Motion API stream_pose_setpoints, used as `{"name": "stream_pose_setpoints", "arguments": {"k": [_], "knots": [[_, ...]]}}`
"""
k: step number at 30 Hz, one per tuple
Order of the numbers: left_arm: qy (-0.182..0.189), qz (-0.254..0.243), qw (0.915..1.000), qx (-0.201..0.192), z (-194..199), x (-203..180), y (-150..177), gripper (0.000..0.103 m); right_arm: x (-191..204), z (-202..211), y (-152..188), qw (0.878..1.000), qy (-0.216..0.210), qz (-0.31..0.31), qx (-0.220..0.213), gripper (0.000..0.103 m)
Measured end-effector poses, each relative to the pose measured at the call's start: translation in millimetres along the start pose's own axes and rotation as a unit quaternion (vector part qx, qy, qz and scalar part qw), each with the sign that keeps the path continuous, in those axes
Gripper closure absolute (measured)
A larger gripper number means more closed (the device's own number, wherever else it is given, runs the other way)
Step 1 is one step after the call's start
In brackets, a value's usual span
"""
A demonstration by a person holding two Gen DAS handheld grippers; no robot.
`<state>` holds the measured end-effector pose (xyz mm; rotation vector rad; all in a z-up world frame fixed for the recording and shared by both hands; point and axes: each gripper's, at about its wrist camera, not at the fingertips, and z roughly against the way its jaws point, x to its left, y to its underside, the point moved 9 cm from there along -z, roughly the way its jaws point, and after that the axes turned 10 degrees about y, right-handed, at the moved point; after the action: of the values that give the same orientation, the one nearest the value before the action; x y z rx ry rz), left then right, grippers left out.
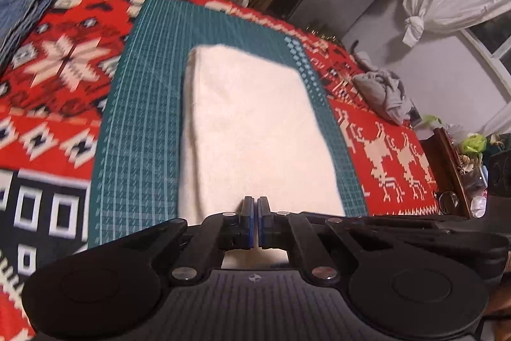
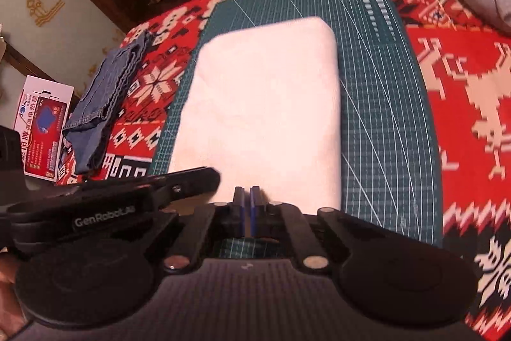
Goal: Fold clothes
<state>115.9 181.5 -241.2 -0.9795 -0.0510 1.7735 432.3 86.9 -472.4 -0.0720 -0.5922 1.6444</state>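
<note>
Left claw (image 1: 254,221) pads nearly together, nothing visibly pinched; right claw (image 2: 247,211) the same. Both sit at the near edge of the white garment (image 1: 255,130), a folded rectangle lying flat on the green cutting mat (image 1: 143,104) on the bed. Looks soft, light, thick, floppy; best pinched at near corners. Folded jeans (image 2: 102,104) left, grey crumpled clothes (image 1: 383,91) right.

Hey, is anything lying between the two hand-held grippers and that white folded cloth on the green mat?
Nothing visible. The left hand-held gripper and right hand-held gripper both sit at the near edge of the white cloth on the green mat.
</note>
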Motion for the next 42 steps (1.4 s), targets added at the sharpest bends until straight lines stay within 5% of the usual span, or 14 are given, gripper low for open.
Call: {"name": "stream_pose_setpoints", "arguments": {"k": [6,13,20,34,42], "knots": [[0.045,0.037,0.9976,-0.037,14,1,-11,0.100,-3,25,-18,0.997,-0.045,-0.042,-0.040,0.098],[0.046,0.060,0.9943,-0.076,-8,1,-56,0.100,-26,22,-57,0.994,0.001,-0.046,-0.100,0.098],[0.001,0.016,0.9983,-0.056,-22,-1,-56,0.100,-32,-5,-58,0.997,0.005,-0.047,-0.064,0.098],[0.003,0.039,0.9989,-0.025,-6,11,-38,0.100,-21,-5,-21,0.999,0.006,-0.034,-0.005,0.098],[0.007,0.049,0.9986,-0.015,1,13,-36,0.100,4,6,-41,0.997,-0.034,-0.026,-0.069,0.094]]}}
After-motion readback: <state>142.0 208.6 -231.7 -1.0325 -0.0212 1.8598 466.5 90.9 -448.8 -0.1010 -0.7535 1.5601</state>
